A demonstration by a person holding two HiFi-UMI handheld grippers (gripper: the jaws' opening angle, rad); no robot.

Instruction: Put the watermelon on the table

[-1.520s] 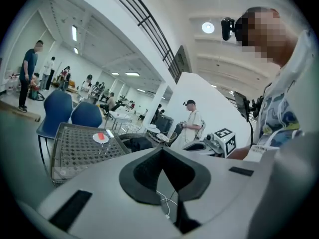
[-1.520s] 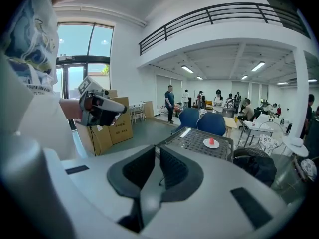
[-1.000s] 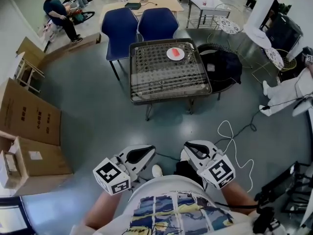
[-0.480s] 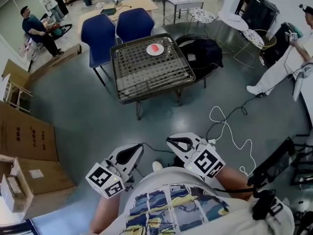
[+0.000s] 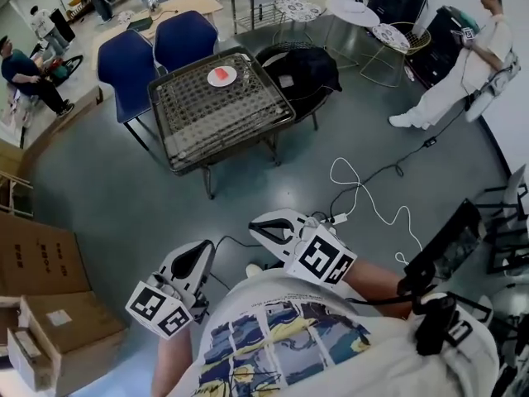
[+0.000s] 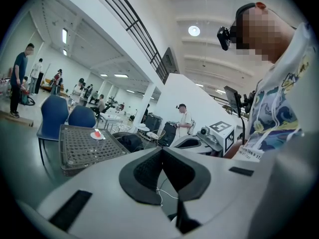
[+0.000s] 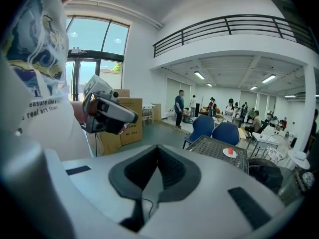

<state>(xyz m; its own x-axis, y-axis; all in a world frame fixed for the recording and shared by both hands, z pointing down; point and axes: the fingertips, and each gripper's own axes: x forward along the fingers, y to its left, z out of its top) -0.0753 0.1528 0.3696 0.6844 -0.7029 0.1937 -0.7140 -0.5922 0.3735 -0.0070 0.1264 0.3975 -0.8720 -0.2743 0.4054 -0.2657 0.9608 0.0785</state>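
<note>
Left hand-held gripper (image 6: 161, 152): jaws pressed together, nothing between them. Right hand-held gripper (image 7: 157, 150): same, tips together, empty. In the head view both sit low by the person's torso, side by side, pointing toward the floor ahead. Watermelon (image 5: 221, 73), a red slice, lies on a white plate (image 5: 212, 78) near the far edge of the mesh-top bench (image 5: 198, 132). It is well apart from both grippers, ahead and slightly left. Two blue chairs (image 5: 124, 63) stand behind the bench.
</note>
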